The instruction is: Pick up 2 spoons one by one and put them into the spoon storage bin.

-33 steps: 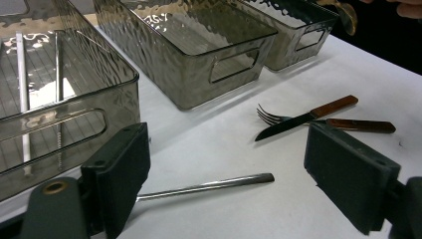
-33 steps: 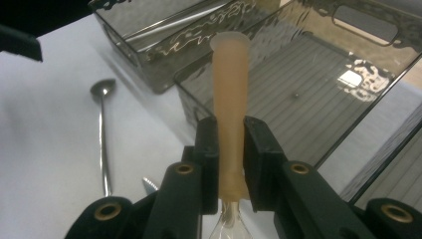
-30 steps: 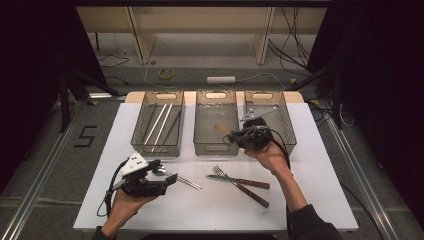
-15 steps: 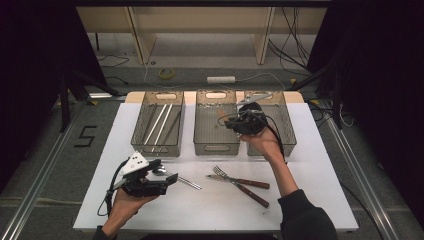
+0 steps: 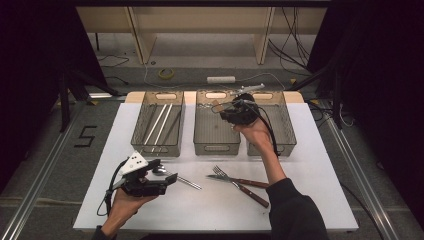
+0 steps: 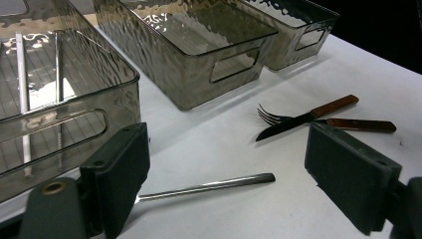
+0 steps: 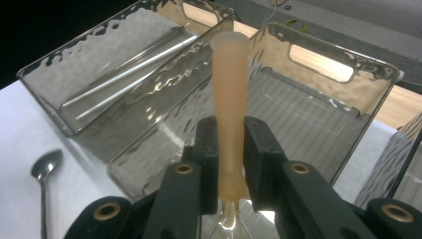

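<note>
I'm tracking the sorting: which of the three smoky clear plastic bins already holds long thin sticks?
The left smoky clear plastic bin: pale thin sticks lie lengthwise in it. The middle bin looks bare, and the right bin's contents are partly hidden.

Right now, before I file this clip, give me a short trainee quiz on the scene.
1. True or false: the left claw is shut on the spoon.
2. What does the right claw grip? A a wooden-handled knife; B a pale orange handle; C a white straw.
3. Fill in: on the table, the fork lies crossed with a ____.
Key: 1 false, its jaws stand open; 2 B; 3 knife.
</note>
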Tool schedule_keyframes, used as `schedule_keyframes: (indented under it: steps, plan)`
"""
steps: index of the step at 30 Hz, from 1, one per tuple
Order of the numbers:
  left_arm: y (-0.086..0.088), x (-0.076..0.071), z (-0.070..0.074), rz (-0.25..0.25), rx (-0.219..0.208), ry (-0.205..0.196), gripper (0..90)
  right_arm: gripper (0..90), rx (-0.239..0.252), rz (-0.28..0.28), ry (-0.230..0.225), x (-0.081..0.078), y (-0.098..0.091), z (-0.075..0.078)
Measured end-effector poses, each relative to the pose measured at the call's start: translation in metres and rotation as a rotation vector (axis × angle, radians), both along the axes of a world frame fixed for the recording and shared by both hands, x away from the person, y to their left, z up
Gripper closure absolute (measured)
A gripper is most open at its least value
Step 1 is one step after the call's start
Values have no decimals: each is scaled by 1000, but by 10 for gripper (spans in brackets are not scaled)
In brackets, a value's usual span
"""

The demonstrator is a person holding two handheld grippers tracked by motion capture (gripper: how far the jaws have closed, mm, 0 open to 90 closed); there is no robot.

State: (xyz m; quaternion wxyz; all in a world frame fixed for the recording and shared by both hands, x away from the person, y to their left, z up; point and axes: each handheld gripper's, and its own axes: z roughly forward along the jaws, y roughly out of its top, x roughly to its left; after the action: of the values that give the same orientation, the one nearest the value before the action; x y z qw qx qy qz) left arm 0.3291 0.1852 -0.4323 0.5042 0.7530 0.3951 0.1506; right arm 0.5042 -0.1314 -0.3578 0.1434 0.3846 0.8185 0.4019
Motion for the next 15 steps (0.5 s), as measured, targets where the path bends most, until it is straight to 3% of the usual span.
schedule_keyframes:
  steps: [6,15]
  plan:
    - [0,0,0,-3,2,-2,175,782,2,-28,10,10,4,-2]
    - [-2,0,-1,-12,11,0,175,781,-16,-36,32,17,13,-16]
